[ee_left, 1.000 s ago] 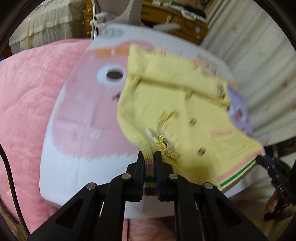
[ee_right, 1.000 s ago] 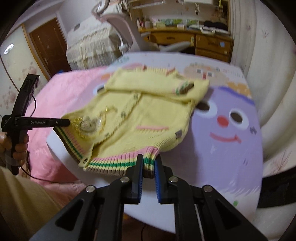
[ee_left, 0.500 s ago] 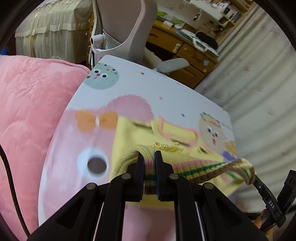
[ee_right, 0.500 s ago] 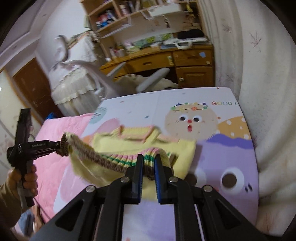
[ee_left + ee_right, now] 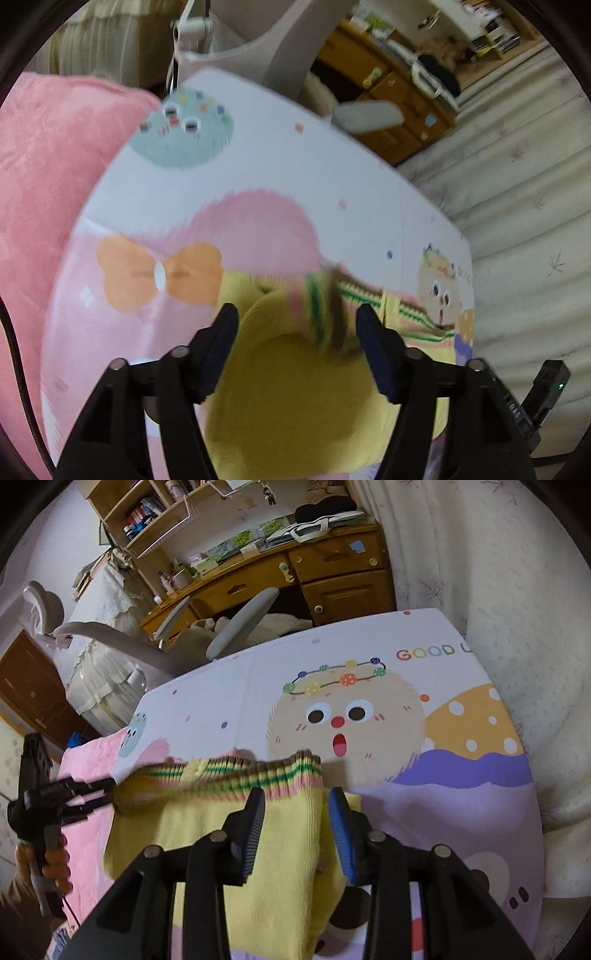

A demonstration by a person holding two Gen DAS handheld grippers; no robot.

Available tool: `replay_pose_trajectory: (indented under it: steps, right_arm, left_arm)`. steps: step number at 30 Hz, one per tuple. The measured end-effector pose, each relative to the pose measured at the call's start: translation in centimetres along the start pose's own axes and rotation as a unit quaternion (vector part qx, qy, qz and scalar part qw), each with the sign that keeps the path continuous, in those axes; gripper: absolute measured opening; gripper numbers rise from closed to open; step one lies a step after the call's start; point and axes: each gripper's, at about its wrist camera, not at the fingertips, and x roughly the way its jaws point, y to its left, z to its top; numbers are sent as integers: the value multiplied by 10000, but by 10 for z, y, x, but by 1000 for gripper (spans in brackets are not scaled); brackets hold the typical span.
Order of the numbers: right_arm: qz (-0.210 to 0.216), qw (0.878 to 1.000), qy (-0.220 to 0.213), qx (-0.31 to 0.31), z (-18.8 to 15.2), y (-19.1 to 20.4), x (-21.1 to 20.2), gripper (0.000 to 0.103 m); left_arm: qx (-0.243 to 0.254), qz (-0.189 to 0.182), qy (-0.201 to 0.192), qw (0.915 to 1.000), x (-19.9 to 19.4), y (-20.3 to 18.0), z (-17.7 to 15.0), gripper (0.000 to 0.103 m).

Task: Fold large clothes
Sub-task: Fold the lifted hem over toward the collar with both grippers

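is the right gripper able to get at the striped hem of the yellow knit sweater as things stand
Probably yes: the striped hem lies just ahead of the right gripper, whose jaws are opening over the yellow knit sweater, with nothing between them.

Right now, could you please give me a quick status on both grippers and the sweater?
Left gripper and right gripper both opening, striped hem loose between the jaws. Yellow sweater folded over on the mat. Nothing in the way.
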Motion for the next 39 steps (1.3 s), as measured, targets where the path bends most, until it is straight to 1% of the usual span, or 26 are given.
replay_pose_trajectory:
  steps: [2, 4, 6, 8, 9, 10, 11, 12, 13, 15, 16, 18, 19, 22, 24, 25, 26, 28, 29, 30, 32, 34, 35, 37, 39]
  right_arm:
    - [-126, 9998, 95, -149, -3, 1, 4, 36]
    - [-286, 9989, 245, -287, -6, 3, 13, 36]
    - [-287, 9986, 350, -273, -9, 3, 21, 36]
    - [-258, 9987, 387, -214, -9, 3, 28, 36]
    - [-270, 9987, 379, -201, -9, 4, 30, 36]
    - [-300, 9987, 382, -174, -9, 4, 35, 36]
    - [-318, 9986, 407, -149, -9, 4, 38, 36]
    - [-344, 9984, 440, -126, -9, 4, 41, 29]
    - [-364, 9979, 519, -148, -10, 5, 46, 8]
    - [-544, 9973, 412, -272, -11, 9, 43, 6]
    - [-618, 9972, 202, -371, -12, 13, 34, 6]
    - [-719, 9964, 35, -449, -14, 16, 28, 6]
    - [-847, 9951, 45, -504, -17, 16, 30, 6]
    - [-995, 9935, 324, -439, -23, 9, 46, 6]
    - [-1027, 9936, 300, -376, -22, 9, 44, 7]
    - [-1014, 9939, 333, -286, -20, 9, 42, 11]
    - [-1035, 9939, 343, -191, -17, 10, 39, 12]
    - [-1067, 9940, 229, -109, -15, 12, 28, 14]
    - [-1059, 9942, 164, -126, -16, 16, 23, 14]
    - [-1025, 9945, 107, -189, -18, 22, 16, 14]
    - [-932, 9950, -16, -361, -26, 36, 3, 14]
    - [-741, 9959, -45, -511, -38, 51, -7, 14]
    - [-616, 9963, -8, -593, -45, 60, -9, 14]
    - [-462, 9959, 93, -777, -63, 76, -9, 14]
    - [-441, 9937, 215, -1011, -80, 90, -4, 14]
  left_arm:
    - [136, 55, -97, 9998, -2, 0, 2, 66]
    - [368, 299, -111, 9988, 2, 0, 2, 66]
    - [554, 571, -29, 9968, 11, -1, 2, 65]
    - [675, 705, 74, 9952, 17, 1, 0, 63]
    - [755, 768, 120, 9941, 22, 1, -2, 61]
    - [833, 831, 172, 9929, 26, 3, -5, 52]
    - [890, 874, 231, 9919, 28, 4, -7, 40]
    - [980, 981, 348, 9897, 35, 3, -10, 32]
    - [1046, 1070, 396, 9879, 39, 2, -12, 24]
    - [1177, 1204, 309, 9852, 39, -3, -14, 20]
    - [1235, 1291, 294, 9835, 39, -5, -14, 18]
    - [1332, 1402, 261, 9808, 39, -8, -16, 18]
    - [1402, 1469, 225, 9789, 40, -9, -18, 18]
    - [1435, 1529, 170, 9776, 40, -11, -19, 18]
    - [1412, 1526, 175, 9780, 39, -10, -19, 20]
    - [1399, 1506, 166, 9785, 37, -10, -19, 22]
    - [1392, 1534, 148, 9782, 36, -11, -18, 29]
    - [1396, 1721, 70, 9751, 28, -13, -18, 39]
    - [1419, 1749, 1, 9743, 24, -17, -18, 42]
    - [1442, 1745, -81, 9740, 17, -19, -20, 42]
    - [1497, 1589, -274, 9755, -3, -26, -31, 43]
    - [1607, 1381, -339, 9767, -18, -34, -47, 43]
    - [1644, 1299, -333, 9772, -22, -37, -56, 43]
    - [1755, 1139, -193, 9777, -24, -44, -78, 43]
    - [1893, 1184, -114, 9747, -19, -48, -96, 43]
